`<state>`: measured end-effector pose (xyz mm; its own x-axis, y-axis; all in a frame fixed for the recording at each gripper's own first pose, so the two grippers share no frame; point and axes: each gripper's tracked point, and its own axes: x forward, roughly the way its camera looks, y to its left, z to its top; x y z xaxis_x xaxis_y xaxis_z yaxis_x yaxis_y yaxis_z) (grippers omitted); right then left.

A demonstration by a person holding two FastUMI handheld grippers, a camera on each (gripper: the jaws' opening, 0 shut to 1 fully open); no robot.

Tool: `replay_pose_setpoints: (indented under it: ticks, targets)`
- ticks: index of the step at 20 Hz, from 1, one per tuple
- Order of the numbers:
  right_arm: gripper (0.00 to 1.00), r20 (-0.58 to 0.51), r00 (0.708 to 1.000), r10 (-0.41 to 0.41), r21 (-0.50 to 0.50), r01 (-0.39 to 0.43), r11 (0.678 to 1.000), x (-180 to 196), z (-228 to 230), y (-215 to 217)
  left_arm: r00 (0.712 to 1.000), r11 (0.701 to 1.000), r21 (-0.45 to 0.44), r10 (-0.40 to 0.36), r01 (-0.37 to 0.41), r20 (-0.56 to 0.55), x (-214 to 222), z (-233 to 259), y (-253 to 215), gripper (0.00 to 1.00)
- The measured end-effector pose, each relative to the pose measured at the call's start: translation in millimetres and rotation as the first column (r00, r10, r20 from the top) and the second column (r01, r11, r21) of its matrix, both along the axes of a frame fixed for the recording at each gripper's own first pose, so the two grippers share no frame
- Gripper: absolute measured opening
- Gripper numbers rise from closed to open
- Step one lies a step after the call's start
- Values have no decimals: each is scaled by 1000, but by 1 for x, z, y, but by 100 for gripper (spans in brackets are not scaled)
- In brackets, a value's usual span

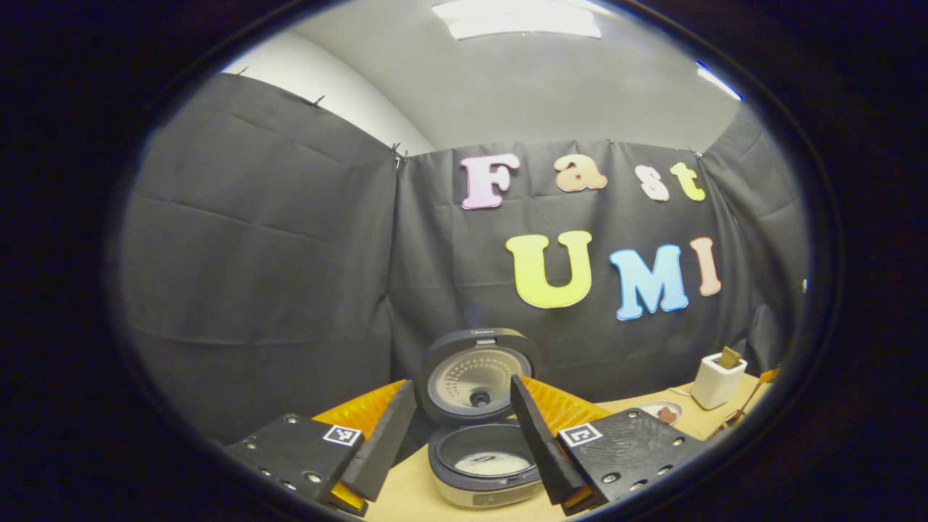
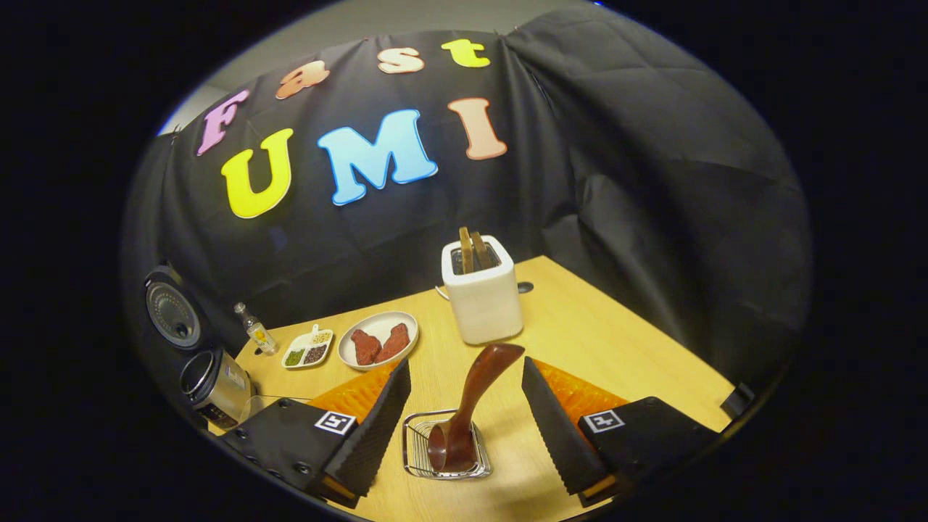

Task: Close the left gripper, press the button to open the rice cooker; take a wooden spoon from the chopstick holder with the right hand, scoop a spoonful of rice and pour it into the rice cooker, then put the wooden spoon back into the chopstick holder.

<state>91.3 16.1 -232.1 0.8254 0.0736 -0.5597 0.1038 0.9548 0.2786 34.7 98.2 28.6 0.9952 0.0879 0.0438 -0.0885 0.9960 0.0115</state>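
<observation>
Spoon [image 2: 464, 406] stands in the wire holder [image 2: 446, 453], between the spread fingers of the right hand-held gripper [image 2: 464, 428], not yet grasped.
Wood: likely light, stiff and smooth, so take the handle at mid-length. Left hand-held gripper [image 1: 464, 442] is released; the cooker [image 1: 482, 428] sits lid-up just ahead on the counter [image 2: 580, 341].

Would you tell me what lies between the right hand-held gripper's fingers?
In the right gripper view, the wooden spoon stands between the open right hand-held gripper, its bowl in the wire holder, touching neither finger.
</observation>
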Motion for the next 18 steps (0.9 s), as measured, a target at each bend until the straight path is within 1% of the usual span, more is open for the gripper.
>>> replay_pose_setpoints:
  ticks: [2, 3, 4, 5, 6, 7, 9, 10, 11, 12, 13, 14, 15, 16, 17, 18]
  targets:
    - [97, -48, 999, -11, 44, 13, 999, 2, -19, 3, 1000, 1000, 16, 13, -12, -17, -4, -6, 4, 80]
    - [96, -69, 998, -11, 57, 15, 998, 4, -28, 4, 1000, 1000, 22, 19, -18, -24, -5, -8, 6, 83]
    - [89, -87, 996, -5, 67, 11, 998, 5, -35, 6, 999, 999, 25, 27, -26, -33, -7, -10, 9, 81]
    - [95, -110, 994, -3, 73, 11, 997, 6, -43, 8, 999, 999, 27, 35, -34, -40, -10, -13, 12, 80]
    - [95, -125, 992, 2, 85, 9, 996, 6, -50, 10, 998, 999, 27, 43, -42, -44, -13, -14, 16, 80]
    - [84, -144, 990, -1, 96, 15, 995, 6, -53, 9, 998, 998, 25, 51, -50, -48, -15, -17, 18, 80]
    - [71, -182, 983, 6, 125, 18, 992, 7, -65, 14, 996, 997, 23, 69, -68, -57, -19, -20, 25, 80]
    - [65, -192, 981, 7, 134, 19, 991, 8, -70, 15, 995, 997, 21, 76, -75, -61, -22, -20, 28, 80]
    - [41, -193, 981, 14, 148, 15, 989, 9, -70, 18, 994, 996, 21, 83, -82, -65, -23, -21, 31, 80]
    - [31, -190, 982, 20, 165, 11, 986, 10, -69, 23, 994, 996, 22, 89, -88, -69, -24, -22, 33, 80]
    - [17, -188, 982, 19, 168, 14, 986, 12, -71, 25, 993, 995, 23, 94, -93, -71, -26, -24, 35, 80]
    - [20, -185, 982, 21, 169, 11, 986, 10, -68, 23, 993, 995, 25, 98, -96, -72, -28, -24, 36, 80]
    - [15, -185, 983, 13, 160, 17, 987, 11, -69, 23, 992, 995, 25, 100, -98, -71, -30, -23, 37, 80]
    - [12, -185, 982, 26, 161, 4, 987, 6, -66, 24, 993, 995, 23, 100, -98, -69, -30, -22, 38, 80]
    - [16, -181, 983, 31, 140, -6, 990, 4, -64, 23, 993, 995, 23, 98, -97, -68, -30, -23, 38, 80]
    - [15, -169, 985, 40, 119, -19, 993, 3, -61, 24, 993, 995, 23, 96, -94, -66, -31, -22, 37, 80]
